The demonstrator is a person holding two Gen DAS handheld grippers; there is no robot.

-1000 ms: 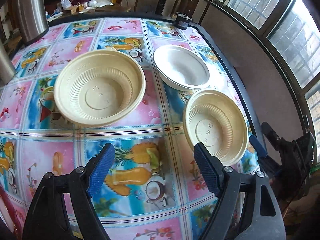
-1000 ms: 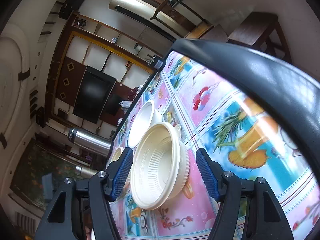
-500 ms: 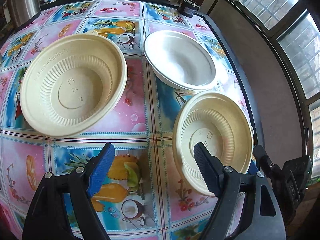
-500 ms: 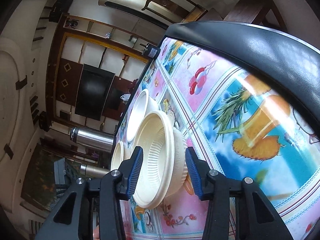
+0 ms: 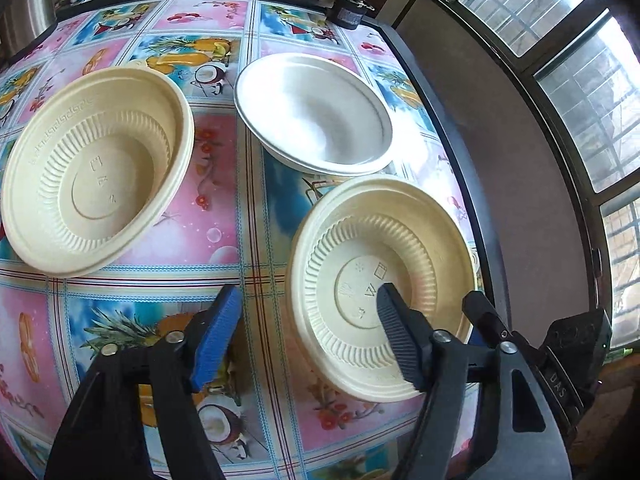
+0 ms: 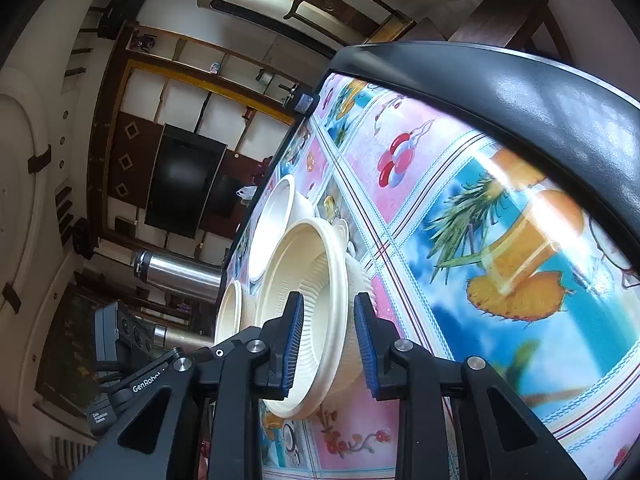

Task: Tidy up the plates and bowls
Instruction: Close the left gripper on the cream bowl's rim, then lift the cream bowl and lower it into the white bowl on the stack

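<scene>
Bench (image 5: 224, 208) carried a bright fruit-print cloth and ran off to a dark edge on the right, by the windows. Three bowls sat on it. Large beige bowl (image 5: 96, 168) was at the left, upright, well apart from the others. White bowl (image 5: 314, 112) was farther back, right of centre, its near rim just beside the near beige bowl (image 5: 380, 280); whether they touched could not be told. That near beige bowl lay close to the bench's right edge, tilted a little in the left view.

Right gripper (image 6: 326, 344) had its jaws narrowed around the near beige bowl's rim, one blue pad inside the bowl and one on the outer ribbed wall, rim between them; contact looked made, bowl gripped.

Left gripper (image 5: 308, 336) had jaws spread wide, holding nothing; its right finger (image 5: 400, 344) hung over the near beige bowl's inside, left finger over bare cloth.

Steel flask (image 6: 176, 276) was visible behind the bowls in the right view.
</scene>
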